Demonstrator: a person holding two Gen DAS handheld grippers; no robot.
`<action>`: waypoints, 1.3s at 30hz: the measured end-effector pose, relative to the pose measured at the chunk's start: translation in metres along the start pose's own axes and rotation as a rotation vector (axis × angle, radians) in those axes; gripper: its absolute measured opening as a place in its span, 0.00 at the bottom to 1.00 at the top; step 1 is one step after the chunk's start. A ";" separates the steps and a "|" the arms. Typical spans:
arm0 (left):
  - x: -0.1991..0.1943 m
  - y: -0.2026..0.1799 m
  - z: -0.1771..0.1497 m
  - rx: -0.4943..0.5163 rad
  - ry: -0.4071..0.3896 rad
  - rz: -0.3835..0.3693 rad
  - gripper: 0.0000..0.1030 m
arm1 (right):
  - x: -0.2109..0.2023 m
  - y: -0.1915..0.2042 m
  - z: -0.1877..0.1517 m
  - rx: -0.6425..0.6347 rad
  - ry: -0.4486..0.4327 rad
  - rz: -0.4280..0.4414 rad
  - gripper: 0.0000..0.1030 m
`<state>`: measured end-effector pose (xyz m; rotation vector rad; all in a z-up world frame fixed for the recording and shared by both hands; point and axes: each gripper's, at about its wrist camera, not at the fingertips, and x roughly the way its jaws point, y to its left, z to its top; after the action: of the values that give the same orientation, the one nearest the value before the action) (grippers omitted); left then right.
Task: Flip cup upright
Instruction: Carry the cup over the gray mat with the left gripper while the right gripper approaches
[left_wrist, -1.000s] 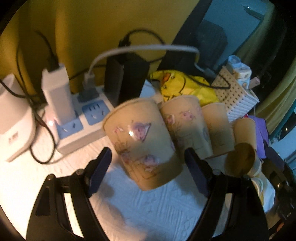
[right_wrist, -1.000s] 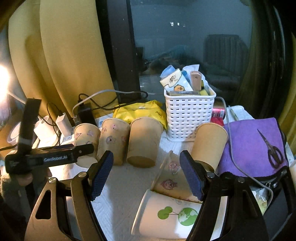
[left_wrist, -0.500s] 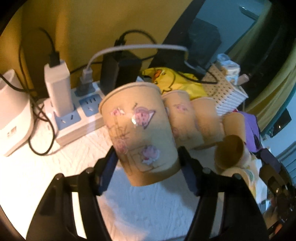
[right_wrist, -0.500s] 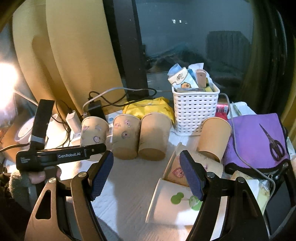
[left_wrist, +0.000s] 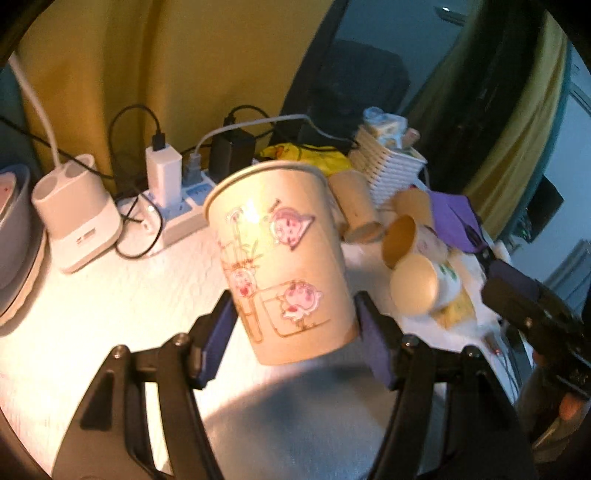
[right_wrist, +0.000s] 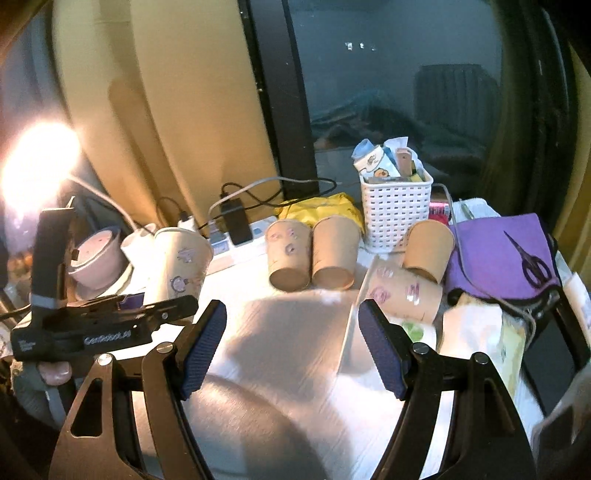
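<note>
My left gripper (left_wrist: 295, 339) is shut on a tan paper cup with pink cartoon prints (left_wrist: 280, 258), held off the white tabletop with its wider end up and tilted slightly. It also shows in the right wrist view (right_wrist: 179, 266), gripped by the left gripper (right_wrist: 147, 314) at the left. My right gripper (right_wrist: 291, 347) is open and empty above the table. Two printed and plain cups (right_wrist: 288, 254) (right_wrist: 334, 251) stand mouth-down at the back. Another plain cup (right_wrist: 428, 251) stands mouth-down, and a printed cup (right_wrist: 399, 291) lies on its side.
A power strip with chargers (left_wrist: 173, 206) and a white device (left_wrist: 74, 218) sit at the back left. A white basket (right_wrist: 397, 214), yellow bag (right_wrist: 321, 206), purple cloth with scissors (right_wrist: 509, 254) and a green-print cup (left_wrist: 424, 284) crowd the right.
My left gripper closed on the printed cup, lifted it from the row and pulled it back and up. The right gripper rose and drew back slightly.
</note>
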<state>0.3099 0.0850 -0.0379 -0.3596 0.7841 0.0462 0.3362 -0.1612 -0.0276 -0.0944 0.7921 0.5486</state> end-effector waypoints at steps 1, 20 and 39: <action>-0.006 -0.001 -0.006 0.002 0.002 -0.002 0.63 | -0.004 0.003 -0.003 0.001 0.001 0.004 0.75; -0.109 -0.023 -0.140 0.119 -0.060 -0.027 0.63 | -0.076 0.057 -0.086 -0.050 0.084 0.007 0.75; -0.167 -0.052 -0.224 0.276 -0.169 -0.079 0.63 | -0.146 0.107 -0.131 -0.007 0.067 0.092 0.75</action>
<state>0.0478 -0.0232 -0.0514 -0.1223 0.5990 -0.1036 0.1140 -0.1691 -0.0052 -0.0833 0.8626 0.6380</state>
